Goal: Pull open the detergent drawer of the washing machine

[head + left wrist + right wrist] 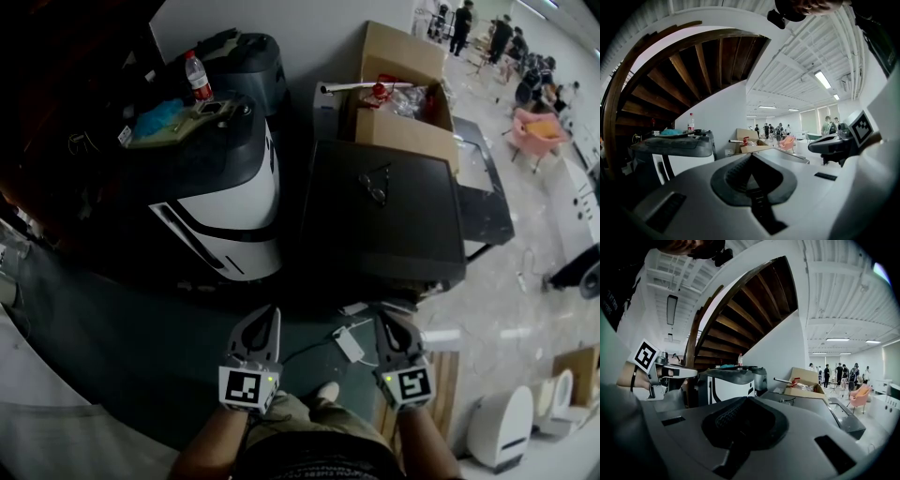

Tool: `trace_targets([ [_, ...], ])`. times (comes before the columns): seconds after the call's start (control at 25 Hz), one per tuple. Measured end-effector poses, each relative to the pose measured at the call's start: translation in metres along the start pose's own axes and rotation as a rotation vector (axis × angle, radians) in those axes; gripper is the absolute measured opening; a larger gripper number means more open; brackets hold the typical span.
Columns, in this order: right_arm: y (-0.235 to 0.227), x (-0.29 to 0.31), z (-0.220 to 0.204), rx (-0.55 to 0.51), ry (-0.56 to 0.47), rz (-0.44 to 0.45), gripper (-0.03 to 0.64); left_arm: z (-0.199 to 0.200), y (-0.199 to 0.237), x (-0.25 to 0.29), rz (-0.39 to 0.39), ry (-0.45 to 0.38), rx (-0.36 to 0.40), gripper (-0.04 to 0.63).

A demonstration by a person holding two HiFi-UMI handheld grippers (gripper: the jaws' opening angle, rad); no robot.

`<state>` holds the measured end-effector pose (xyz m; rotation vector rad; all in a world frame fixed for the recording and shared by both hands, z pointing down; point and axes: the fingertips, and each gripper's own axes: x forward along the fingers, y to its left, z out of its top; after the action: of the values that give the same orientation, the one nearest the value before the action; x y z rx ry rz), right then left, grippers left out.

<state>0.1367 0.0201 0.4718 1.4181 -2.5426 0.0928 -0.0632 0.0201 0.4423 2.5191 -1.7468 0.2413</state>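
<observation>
Washing machine (pixel 384 211), taken here to be the dark flat-topped cabinet, stood straight ahead of both tools. It was nearer the right one than the left and touched neither. Its front face was turned away from the head view, so the detergent drawer could not be made out there. In the gripper views each tool's own grey body covered the cabinet's lower front, leaving only its top edge in sight.

The left tool (pixel 271 313) had its jaws pressed together with nothing between them, and its ribbed pads (pixel 736 171) met at the tip. The right tool (pixel 383 319) was closed up the same way and empty, its pads (pixel 724 416) also meeting. The two were held side by side, apart from each other, above the floor (pixel 141 347) and touching nothing.

Ahead and to the left of the left tool stood a white-and-black machine (pixel 225 202) with a bottle (pixel 196 75) on its lid. Beyond the cabinet sat an open cardboard box (pixel 403 94). Between the two tools and below them, a white adapter (pixel 349 343) with its cable lay on the floor.

A small wiry object (pixel 373 184) on the cabinet's top was too small to identify. People (pixel 487 33) far off beyond the right tool were tiny and unclear. The person's forearms were cut off at the bottom edge of the head view.
</observation>
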Motion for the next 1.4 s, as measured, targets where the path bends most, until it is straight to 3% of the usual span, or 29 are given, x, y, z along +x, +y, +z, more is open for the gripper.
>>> trace_targets([
  [0.36,-0.001,0.014,0.001,-0.006,0.007,0.025,0.002,-0.003,0.011,0.005,0.015,0.023,0.002,0.003],
  [0.76,-0.015,0.040,0.014,-0.009,0.018,-0.012,0.002,0.000,0.021,0.046,-0.052,0.017,0.013,0.003],
  [1.4,-0.033,0.104,-0.011,0.023,0.108,-0.050,0.002,-0.027,0.061,0.109,-0.125,0.077,0.029,0.003],
])
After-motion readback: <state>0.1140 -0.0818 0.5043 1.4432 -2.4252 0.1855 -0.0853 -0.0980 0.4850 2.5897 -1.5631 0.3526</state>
